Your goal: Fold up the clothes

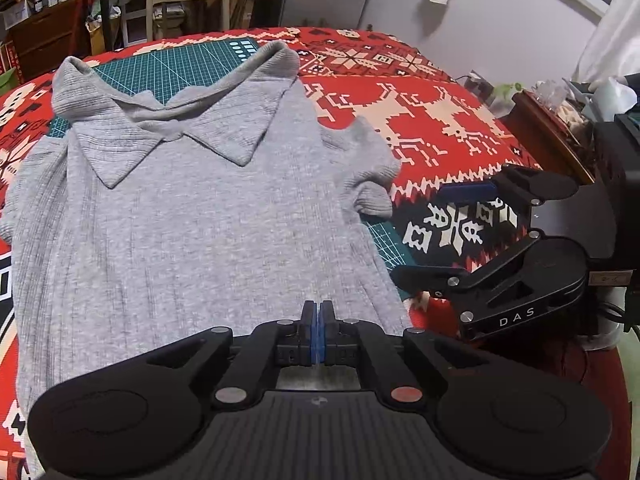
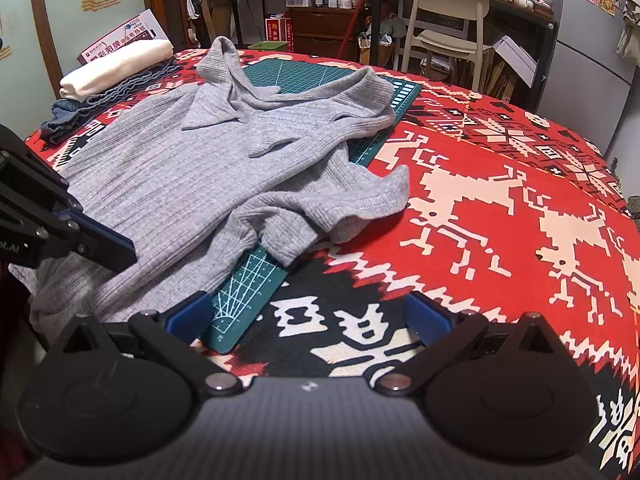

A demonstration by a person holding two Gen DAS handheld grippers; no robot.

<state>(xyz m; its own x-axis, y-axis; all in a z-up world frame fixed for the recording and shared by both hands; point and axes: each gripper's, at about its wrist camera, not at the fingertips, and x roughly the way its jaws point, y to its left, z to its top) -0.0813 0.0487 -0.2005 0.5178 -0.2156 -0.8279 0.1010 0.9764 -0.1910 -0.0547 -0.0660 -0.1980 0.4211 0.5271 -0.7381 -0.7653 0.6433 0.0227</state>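
A grey ribbed polo shirt (image 1: 192,208) lies face up, collar toward the far edge, on a green cutting mat (image 2: 248,304) over a red reindeer-patterned tablecloth (image 2: 500,208). The left gripper (image 1: 319,330) has its blue pads pressed together above the shirt's near hem; whether fabric is pinched is unclear. The right gripper (image 2: 308,316) is spread wide over the mat's near corner. Folded clothes (image 2: 108,76) sit at the far-left edge; a cream chair (image 2: 444,20) and cluttered shelves (image 2: 320,0) stand beyond.

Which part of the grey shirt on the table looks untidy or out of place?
The grey ribbed polo shirt lies mostly flat, but its short sleeve nearest the right tongs is bunched and curled over the green cutting mat. One collar point also stands up instead of lying flat.
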